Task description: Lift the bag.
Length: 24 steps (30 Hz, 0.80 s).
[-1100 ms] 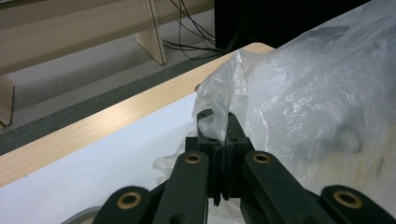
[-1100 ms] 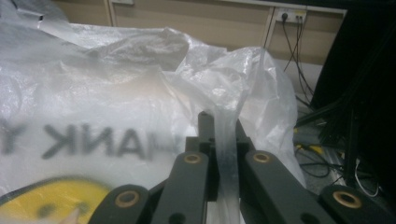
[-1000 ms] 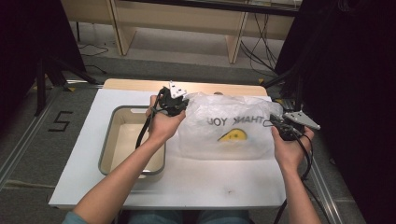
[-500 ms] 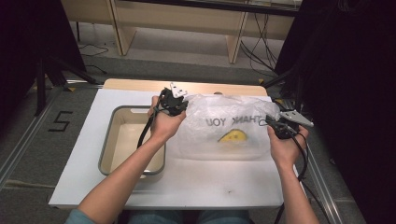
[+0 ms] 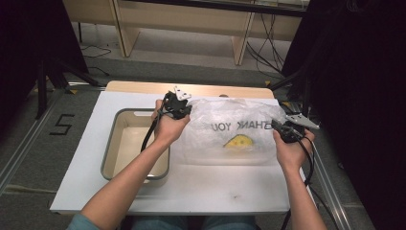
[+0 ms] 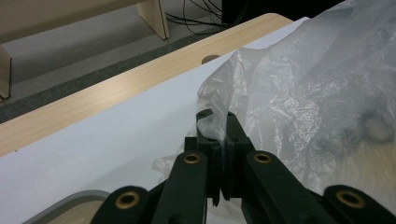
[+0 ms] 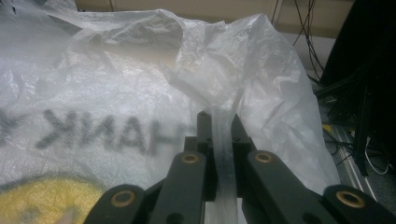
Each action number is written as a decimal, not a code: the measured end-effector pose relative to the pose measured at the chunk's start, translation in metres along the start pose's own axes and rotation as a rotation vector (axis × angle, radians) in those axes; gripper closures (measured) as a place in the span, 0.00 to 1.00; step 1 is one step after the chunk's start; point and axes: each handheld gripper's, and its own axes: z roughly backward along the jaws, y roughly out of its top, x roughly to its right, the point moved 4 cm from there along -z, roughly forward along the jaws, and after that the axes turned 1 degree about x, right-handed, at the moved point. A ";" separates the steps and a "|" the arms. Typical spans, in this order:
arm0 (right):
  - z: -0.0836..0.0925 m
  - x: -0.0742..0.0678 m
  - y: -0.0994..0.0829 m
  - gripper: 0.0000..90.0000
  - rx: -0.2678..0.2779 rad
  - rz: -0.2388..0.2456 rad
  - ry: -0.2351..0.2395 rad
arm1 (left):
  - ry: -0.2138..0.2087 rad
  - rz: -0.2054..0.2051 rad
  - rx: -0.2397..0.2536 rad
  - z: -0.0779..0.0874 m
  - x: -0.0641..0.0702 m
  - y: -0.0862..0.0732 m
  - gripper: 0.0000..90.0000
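Observation:
A clear plastic bag (image 5: 232, 129) printed with "THANK YOU" and a yellow smiley lies spread on the white table (image 5: 95, 143). My left gripper (image 5: 186, 111) is shut on the bag's left edge; in the left gripper view a thin fold of bag (image 6: 299, 88) is pinched between the jaws of that gripper (image 6: 218, 120). My right gripper (image 5: 276, 127) is shut on the bag's right edge. In the right gripper view a twisted strip of the bag (image 7: 140, 74) runs down between the jaws of that gripper (image 7: 218, 120). The bag is held stretched between both hands.
A grey-rimmed rectangular tray (image 5: 111, 143), pale inside, sits on the table's left part beside my left forearm. A wooden strip (image 5: 143, 86) runs along the table's far edge. Cables (image 5: 268, 52) lie on the floor beyond, and dark curtains hang at both sides.
My right hand has shifted slightly outward to the right, pulling the bag tauter and flatter. The left hand has stayed in place.

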 end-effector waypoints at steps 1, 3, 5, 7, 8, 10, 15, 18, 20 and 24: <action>0.000 0.000 0.000 0.97 0.001 -0.001 -0.001 | 0.000 0.000 0.000 0.000 0.000 0.000 0.97; 0.000 0.000 0.001 0.94 0.003 0.000 -0.003 | 0.003 0.012 0.008 0.000 0.000 0.001 0.94; 0.001 0.000 0.001 0.92 0.010 0.001 -0.006 | 0.002 0.021 0.020 0.001 -0.001 0.002 0.88; 0.003 -0.001 0.002 0.88 0.017 0.000 -0.007 | -0.001 0.032 0.025 0.003 -0.001 0.002 0.82; 0.003 -0.001 0.002 0.86 0.019 0.000 -0.009 | -0.004 0.051 0.036 0.004 0.000 0.003 0.80; 0.004 -0.001 0.003 0.82 0.029 0.000 -0.013 | 0.003 0.062 0.053 0.007 0.000 0.005 0.74; 0.009 0.002 0.006 0.69 0.061 0.004 -0.036 | 0.045 0.099 0.102 0.013 -0.006 0.010 0.59; 0.012 0.004 0.009 0.59 0.088 -0.008 -0.046 | 0.061 0.127 0.121 0.017 -0.011 0.012 0.54; 0.013 0.005 0.011 0.52 0.105 -0.014 -0.053 | 0.069 0.138 0.130 0.019 -0.013 0.013 0.51; 0.019 0.008 0.019 0.38 0.158 -0.007 -0.084 | 0.059 0.144 0.139 0.023 -0.012 0.014 0.45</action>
